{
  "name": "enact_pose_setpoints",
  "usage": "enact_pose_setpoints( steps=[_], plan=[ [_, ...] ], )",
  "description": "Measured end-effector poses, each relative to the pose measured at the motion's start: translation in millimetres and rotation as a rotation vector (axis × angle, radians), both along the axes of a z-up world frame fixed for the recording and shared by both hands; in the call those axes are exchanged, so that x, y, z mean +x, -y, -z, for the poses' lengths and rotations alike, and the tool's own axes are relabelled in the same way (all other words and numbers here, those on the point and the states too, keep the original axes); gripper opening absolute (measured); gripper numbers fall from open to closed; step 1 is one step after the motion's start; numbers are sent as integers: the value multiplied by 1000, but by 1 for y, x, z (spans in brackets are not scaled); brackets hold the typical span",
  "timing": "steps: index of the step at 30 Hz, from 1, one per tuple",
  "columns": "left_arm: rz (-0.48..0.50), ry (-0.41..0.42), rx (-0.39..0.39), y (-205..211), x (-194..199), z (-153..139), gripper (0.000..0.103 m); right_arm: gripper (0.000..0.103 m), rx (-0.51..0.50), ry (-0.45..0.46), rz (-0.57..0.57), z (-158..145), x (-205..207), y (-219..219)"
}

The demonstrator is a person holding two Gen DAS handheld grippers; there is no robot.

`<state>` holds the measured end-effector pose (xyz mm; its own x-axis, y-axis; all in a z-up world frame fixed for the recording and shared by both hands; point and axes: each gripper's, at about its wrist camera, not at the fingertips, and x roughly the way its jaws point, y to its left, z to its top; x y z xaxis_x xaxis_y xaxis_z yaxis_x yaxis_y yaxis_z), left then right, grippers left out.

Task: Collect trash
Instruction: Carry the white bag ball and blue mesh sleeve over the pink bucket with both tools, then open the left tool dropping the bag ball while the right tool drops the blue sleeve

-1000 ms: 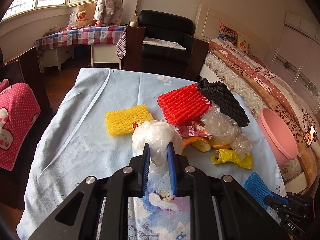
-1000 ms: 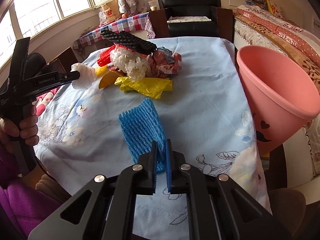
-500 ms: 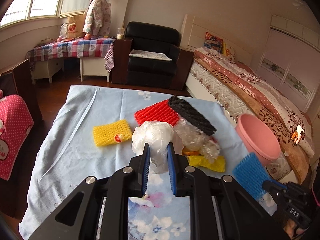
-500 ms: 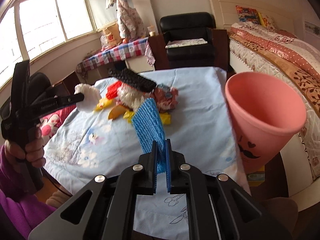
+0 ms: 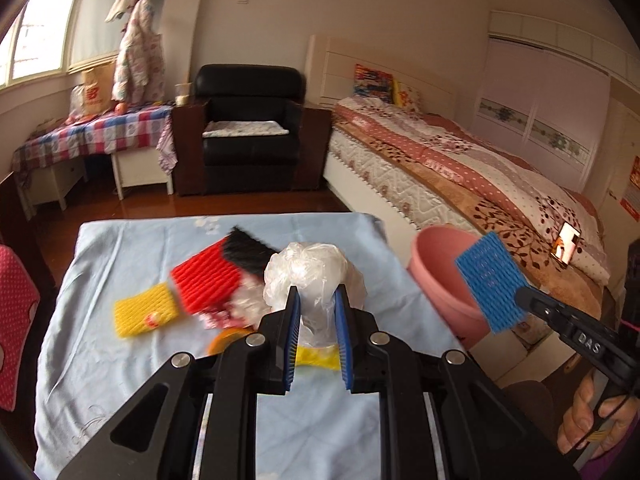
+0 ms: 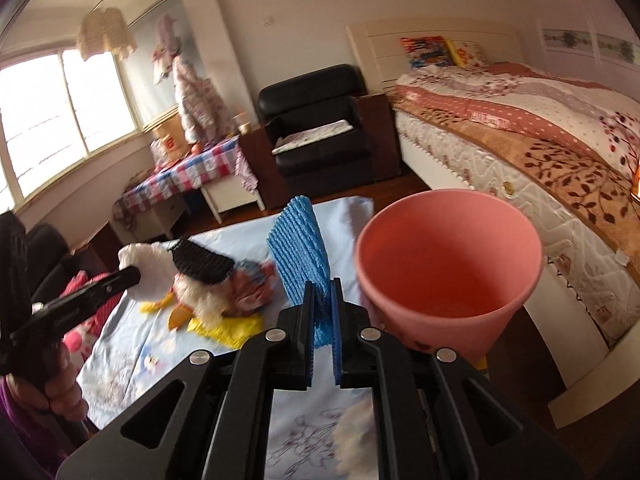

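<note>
Crinkly clear plastic (image 5: pixel 316 276) is pinched in the left gripper (image 5: pixel 316 320); the right gripper (image 6: pixel 322 316) nips blue foam netting (image 6: pixel 300 248) beside the pink bin (image 6: pixel 448 276). Light trash could catch its near rim; more litters the far table (image 5: pixel 120 360).

bin (image 6: pixel 448 264) right of table (image 6: pixel 344 208)

Each camera sits just behind its own jaws and looks forward and downward along them. The left wrist view faces across the desk (image 5: pixel 120 360) toward the black armchair (image 5: pixel 248 112) and the bed (image 5: pixel 460 168). The right wrist view looks from the desk's right side, close over the pink bin (image 6: pixel 448 264). Both share the desk, bin, armchair, bed and window side, and each catches the other gripper.
</note>
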<state>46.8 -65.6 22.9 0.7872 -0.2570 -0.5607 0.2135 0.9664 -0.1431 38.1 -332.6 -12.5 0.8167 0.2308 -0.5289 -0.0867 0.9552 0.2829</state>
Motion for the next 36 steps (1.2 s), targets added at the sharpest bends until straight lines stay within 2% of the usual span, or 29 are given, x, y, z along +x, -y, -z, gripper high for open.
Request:
enact_pose_setpoints(
  steps=[7,12,15,19,30,33,36],
  plan=[
    [107,29,17,70,21,-8,16,7,56,-6,142,4,15,47],
    [183,39,13,124,39,-13,16,7,55,-21,215,13,25,75],
    [218,40,24,156,47,-10,16,7,54,-43,244,23,30,88],
    [255,-1,36,192,63,4,16,7,73,-80,266,34,42,104],
    [284,-96,37,232,92,41,19,8,79,-101,284,44,59,113],
    [291,-93,33,234,94,44,25,8,89,-115,286,48,65,116],
    [294,-90,26,234,96,45,45,8,111,-132,290,52,69,119]
  ],
)
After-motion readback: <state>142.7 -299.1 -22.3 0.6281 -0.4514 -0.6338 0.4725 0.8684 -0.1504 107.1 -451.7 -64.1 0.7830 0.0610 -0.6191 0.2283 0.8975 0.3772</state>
